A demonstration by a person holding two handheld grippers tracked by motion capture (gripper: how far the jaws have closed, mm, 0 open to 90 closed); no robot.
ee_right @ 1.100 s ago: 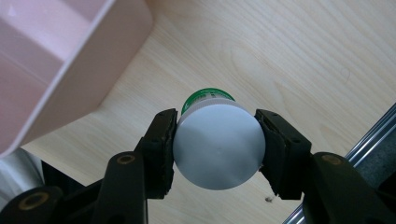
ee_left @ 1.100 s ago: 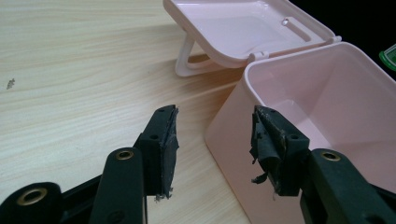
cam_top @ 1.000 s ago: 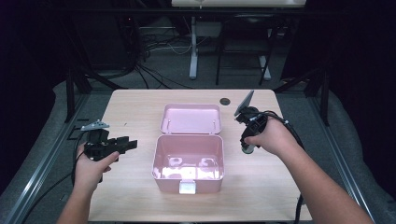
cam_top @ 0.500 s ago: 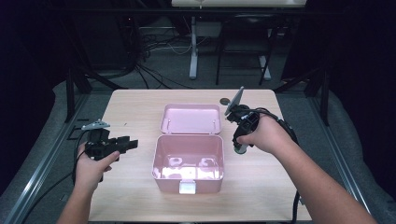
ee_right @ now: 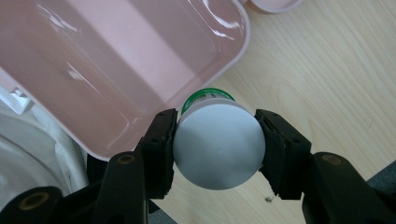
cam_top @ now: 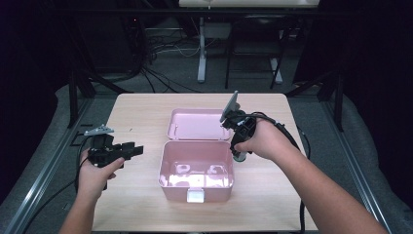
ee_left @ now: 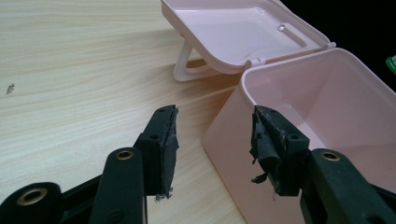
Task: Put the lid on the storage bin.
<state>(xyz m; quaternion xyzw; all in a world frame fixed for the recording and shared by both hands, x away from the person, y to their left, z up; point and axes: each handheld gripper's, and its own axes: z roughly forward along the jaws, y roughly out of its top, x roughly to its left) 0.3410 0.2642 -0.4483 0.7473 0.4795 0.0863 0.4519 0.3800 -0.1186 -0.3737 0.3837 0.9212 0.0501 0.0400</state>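
A white-capped, green-labelled bottle (ee_right: 217, 144) is clamped in the right tool (ee_right: 217, 140) just beside the open pink lidded box (cam_top: 196, 165), while the left tool (ee_left: 212, 140), gaping and empty, is held beside its wall.

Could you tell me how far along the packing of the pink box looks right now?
Done: the pink box stands open, its lid laid back. In hand: the right claw is clamped on a white-capped container beside the box. Left: placing it inside. The left claw is open, holding nothing, by the box's wall.
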